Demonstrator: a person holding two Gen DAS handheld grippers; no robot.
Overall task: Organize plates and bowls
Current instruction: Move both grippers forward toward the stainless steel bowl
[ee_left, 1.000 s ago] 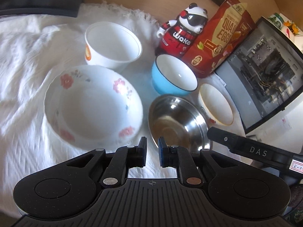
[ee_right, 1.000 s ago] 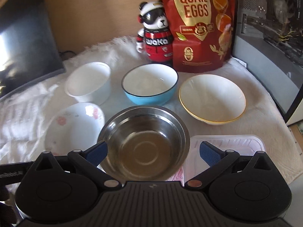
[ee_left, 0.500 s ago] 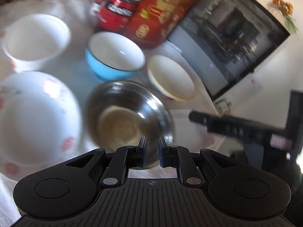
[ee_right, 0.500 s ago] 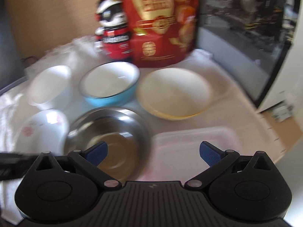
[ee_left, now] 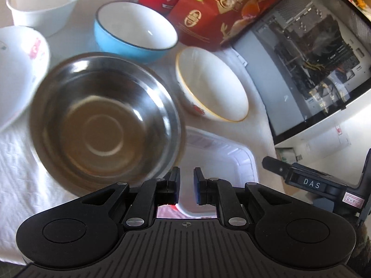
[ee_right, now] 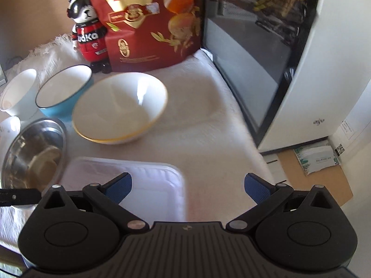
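- Both your tools have swung toward the right side of the bench since a second ago: in the left wrist view the steel bowl [ee_left: 106, 125] now fills the middle and the flowered bowl [ee_left: 18, 69] has slid to the left edge.
- Your left tool [ee_left: 186, 185] is nearly clenched, with only a slit between the pads, and nothing is held in it.
- Your right tool [ee_right: 187, 188] is released wide and is also empty.
- The white plastic tray [ee_right: 139, 180] lies directly under the right tool, and its near edge is hidden by the tool body.
- The gold-rimmed bowl [ee_right: 120, 108] sits just beyond the tray; I judge the right hand is the nearer one to it.
- The blue bowl [ee_right: 62, 90] and the plain white bowl [ee_right: 18, 92] stand further left, in front of the panda figure [ee_right: 88, 30] and the quail egg bag [ee_right: 148, 23].
- Motion blur makes the rims soft, and the flowered bowl is cut off.
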